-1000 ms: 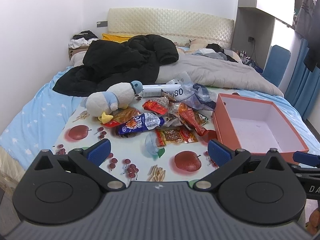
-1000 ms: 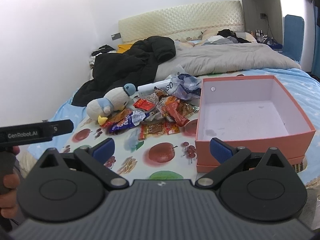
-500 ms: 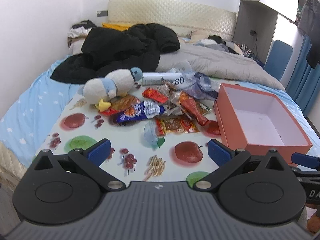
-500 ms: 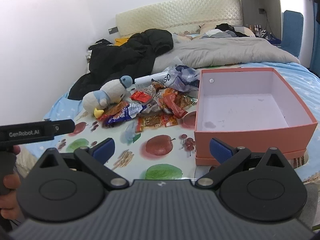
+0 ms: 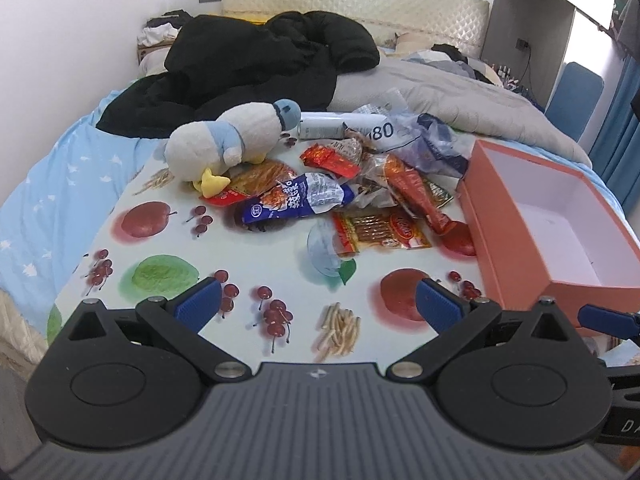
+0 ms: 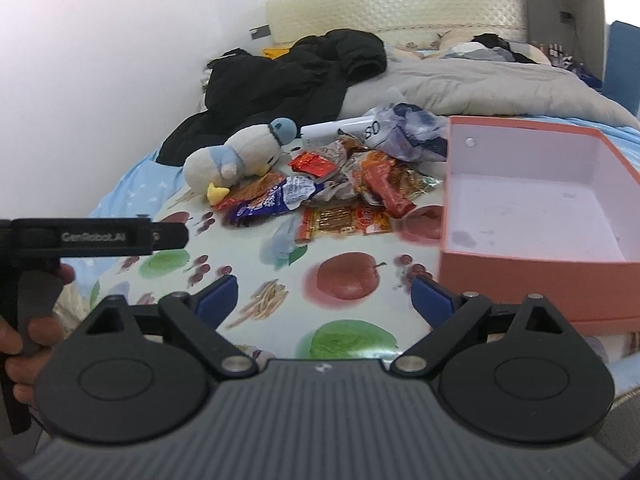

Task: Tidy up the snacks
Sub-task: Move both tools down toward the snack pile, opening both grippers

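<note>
Snacks lie heaped at the middle of the fruit-print mat, touching the plush duck toward the mat's far left corner, with the open pink box along its right edge. Compared with a second ago, we sit lower and closer: the printed fries and cherries now fill our near view. Our left gripper hangs with jaws wide apart, nothing between them; our right gripper, jaws narrowing slightly, is likewise empty, beside the box's near corner.
</note>
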Tool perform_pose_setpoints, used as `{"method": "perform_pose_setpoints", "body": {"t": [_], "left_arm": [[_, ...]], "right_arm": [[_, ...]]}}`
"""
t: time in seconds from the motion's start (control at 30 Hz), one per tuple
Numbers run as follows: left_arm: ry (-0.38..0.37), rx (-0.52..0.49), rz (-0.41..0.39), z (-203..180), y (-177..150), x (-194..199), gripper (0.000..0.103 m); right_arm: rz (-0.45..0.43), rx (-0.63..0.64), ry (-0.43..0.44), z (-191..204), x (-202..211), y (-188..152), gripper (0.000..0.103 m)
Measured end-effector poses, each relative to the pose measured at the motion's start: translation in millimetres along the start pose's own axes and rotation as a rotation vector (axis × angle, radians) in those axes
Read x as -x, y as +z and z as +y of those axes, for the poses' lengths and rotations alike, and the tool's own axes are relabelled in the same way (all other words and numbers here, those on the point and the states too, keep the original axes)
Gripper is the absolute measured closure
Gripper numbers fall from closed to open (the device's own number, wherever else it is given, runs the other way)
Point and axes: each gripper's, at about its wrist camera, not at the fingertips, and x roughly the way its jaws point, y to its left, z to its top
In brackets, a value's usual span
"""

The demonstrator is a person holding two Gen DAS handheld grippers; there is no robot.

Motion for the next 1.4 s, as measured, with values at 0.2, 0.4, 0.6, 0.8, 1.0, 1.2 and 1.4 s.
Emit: {"method": "perform_pose_setpoints", "body": {"t": [0.2,0.4,0.6,0.8,1.0,1.2,1.4], "left_arm": [[-0.022,-0.009,0.006,10.3,7.5,-37.3,0.000],[-0.025,-0.010,0.036,22.0,22.5,-86.4,0.000],[-0.023,-0.004,0.057,35.2,40.9,-135.7,0.000],[0.000,-0.012,0.061,44.6,60.4,-186.3,0.000],[-0.038,-0.008,0.067,50.5,77.0,-231.0,0.008],[-0.120,-0.004,0.076,42.3,87.7,-261.3,0.018],[-0.146,-0.046,0.067,30.6,96.6,-289.2,0.026]], "right_arm": [[0.007,0.028,0.004,8.5,-34.2,6.8,0.010],[0.002,0.065,-0.024,16.8,-70.6,11.1,0.021],[0.013,0.067,-0.012,18.6,-107.1,17.3,0.021],[0.018,0.095,0.018,20.5,-150.4,28.0,0.020],[0.045,0.114,-0.016,15.4,-198.2,33.9,0.021],[0.058,0.094,-0.049,3.0,-238.8,37.3,0.026],[0.093,0.093,-0.067,-2.7,-275.2,38.6,0.032]]}}
